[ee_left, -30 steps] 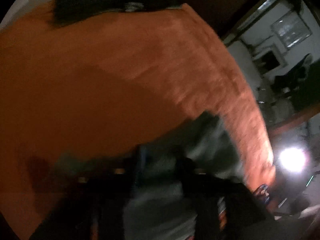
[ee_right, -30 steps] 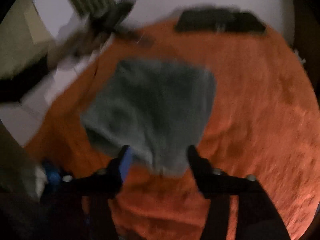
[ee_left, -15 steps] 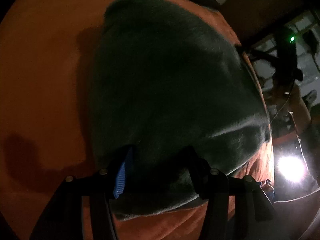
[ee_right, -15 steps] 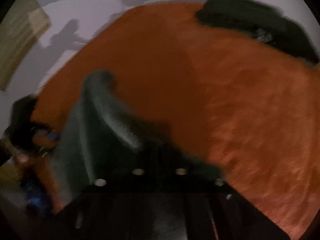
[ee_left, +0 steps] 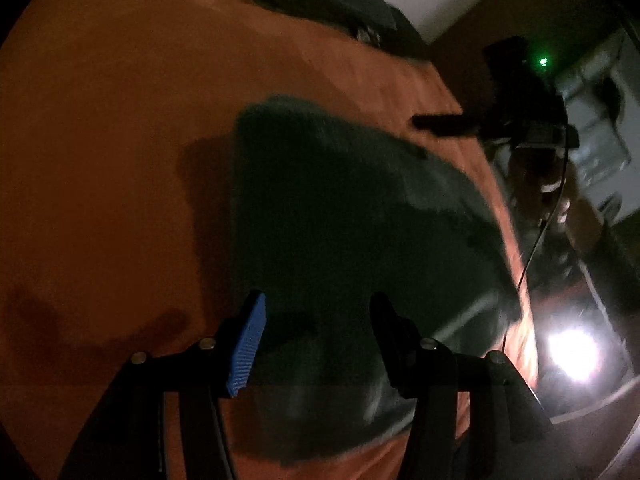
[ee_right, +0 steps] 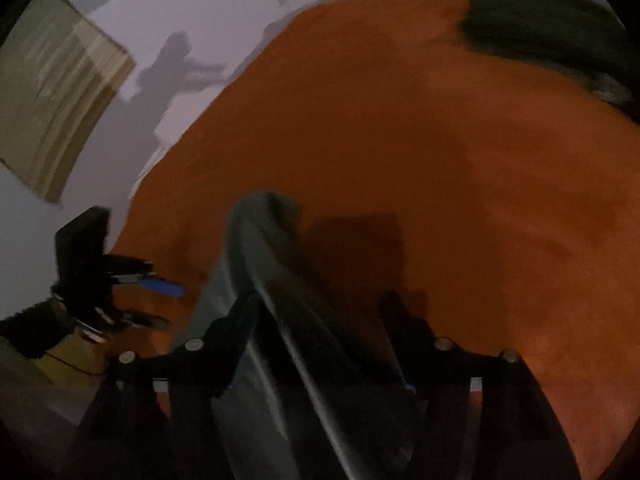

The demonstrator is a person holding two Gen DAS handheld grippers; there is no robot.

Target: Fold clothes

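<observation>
On the orange blanket [ee_left: 120,140] lies the dark grey garment [ee_left: 340,220], spread from centre toward 4 o'clock in the left view — left gripper [ee_left: 316,344] jaws apart above it, not pinching; right gripper [ee_right: 320,332] jaws opening, a fold of garment between them — dark folded pile [ee_right: 552,28] at 1 o'clock.

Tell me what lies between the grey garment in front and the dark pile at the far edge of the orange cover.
Only bare orange cover separates the grey garment from the dark pile; the right wrist view shows this best.
</observation>
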